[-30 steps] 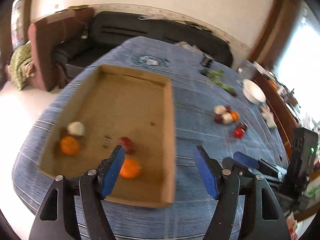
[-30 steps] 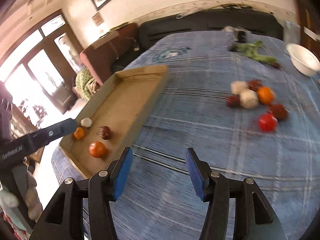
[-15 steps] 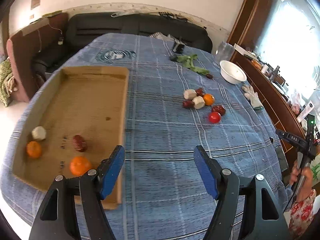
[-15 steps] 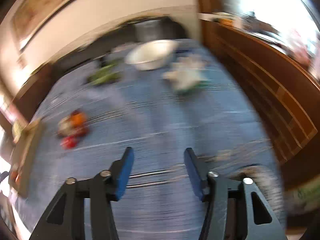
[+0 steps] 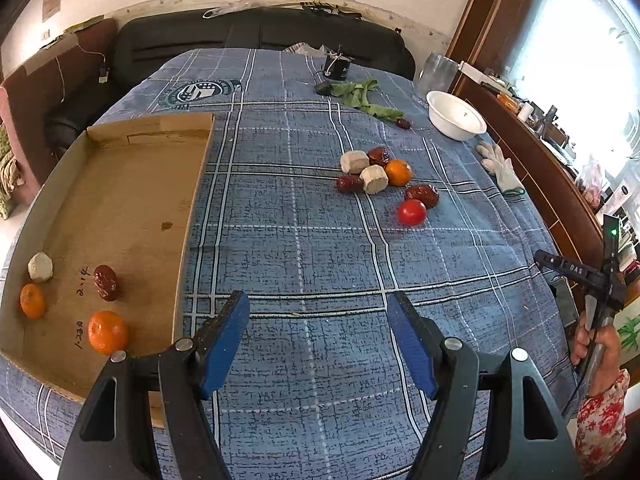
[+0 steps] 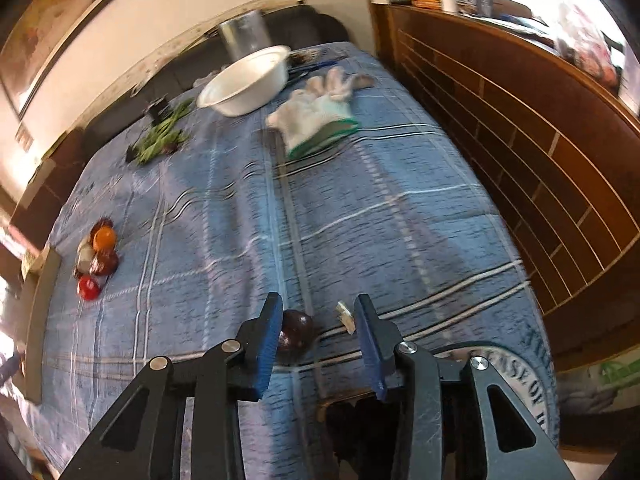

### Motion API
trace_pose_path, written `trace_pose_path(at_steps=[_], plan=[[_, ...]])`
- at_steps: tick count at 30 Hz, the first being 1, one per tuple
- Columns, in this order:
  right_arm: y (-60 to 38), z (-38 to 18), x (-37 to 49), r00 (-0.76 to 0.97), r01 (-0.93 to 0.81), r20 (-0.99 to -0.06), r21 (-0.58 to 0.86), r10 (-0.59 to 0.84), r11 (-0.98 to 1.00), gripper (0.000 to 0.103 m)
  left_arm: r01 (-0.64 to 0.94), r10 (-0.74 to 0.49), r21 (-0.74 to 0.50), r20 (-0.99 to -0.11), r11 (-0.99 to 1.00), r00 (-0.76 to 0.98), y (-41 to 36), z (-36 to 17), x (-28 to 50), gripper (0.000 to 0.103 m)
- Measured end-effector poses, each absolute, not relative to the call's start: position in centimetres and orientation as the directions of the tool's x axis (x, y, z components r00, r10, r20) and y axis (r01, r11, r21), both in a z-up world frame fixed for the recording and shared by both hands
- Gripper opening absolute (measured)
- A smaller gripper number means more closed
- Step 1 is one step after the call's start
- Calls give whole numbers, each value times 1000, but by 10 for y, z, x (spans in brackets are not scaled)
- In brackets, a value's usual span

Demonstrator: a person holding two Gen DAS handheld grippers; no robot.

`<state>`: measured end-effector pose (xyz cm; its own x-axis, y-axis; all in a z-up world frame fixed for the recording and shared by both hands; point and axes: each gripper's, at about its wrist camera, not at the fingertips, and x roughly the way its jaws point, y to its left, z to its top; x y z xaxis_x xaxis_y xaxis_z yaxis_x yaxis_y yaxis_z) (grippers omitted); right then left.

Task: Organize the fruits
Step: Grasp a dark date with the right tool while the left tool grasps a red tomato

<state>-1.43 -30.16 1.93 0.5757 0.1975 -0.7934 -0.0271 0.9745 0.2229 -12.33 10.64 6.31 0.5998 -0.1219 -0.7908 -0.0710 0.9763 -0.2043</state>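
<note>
Right wrist view: right hand-held gripper spread wide around a dark fruit near the desk's front edge. Left hand-held gripper wide, empty, beside the cardboard tray.

Each hand-held gripper: black frame, silver screws, blue pads; red floral sleeve

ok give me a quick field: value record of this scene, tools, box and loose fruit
left tool: open, empty, above the cloth beside the box
right tool: open, a dark round fruit between its fingers, not gripped
cardboard box: holds two oranges, one date, one pale chunk
loose pile: orange, tomato, dates, pale chunks on the blue cloth
bowl: white, far right
</note>
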Motion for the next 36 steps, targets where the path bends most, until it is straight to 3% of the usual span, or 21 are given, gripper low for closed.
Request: trace_pose_path(at_steps=[2,4,12,16,20,24,31,36], plan=[[-292,15,-17,566,-60,-797,217,212,974,28,-73,-125,-208,-795,975,594,106,61,-122,71],[-286,16,-21,586,-57,-789,189,186,980,25,-72,-127,-208,-799,975,588,104,59,-121,71],[-291,55,-43,666,-68,-703,279,252,958,25,-76,-128,-211,-803,975,583,102,52,-115,71],[-252,73,-43,653,-185,-655,348,379,919,25,-77,-171,-258,-807,963,565,93,44,-100,71],[-194,59,-29,577,-297,-674,353,461,887,25,-57,-175,-249,-809,967,561,74,39,-83,70],[-149,31,-20,537,-347,-715,297,448,890,25,-19,-169,-220,-800,975,576,61,39,-66,70],[-153,20,-23,604,-296,-745,122,285,947,25,15,-185,-221,-776,975,603,44,34,-26,57],[-179,15,-14,585,-251,-749,199,313,947,26,65,-201,-202,-785,977,586,17,23,1,52]])
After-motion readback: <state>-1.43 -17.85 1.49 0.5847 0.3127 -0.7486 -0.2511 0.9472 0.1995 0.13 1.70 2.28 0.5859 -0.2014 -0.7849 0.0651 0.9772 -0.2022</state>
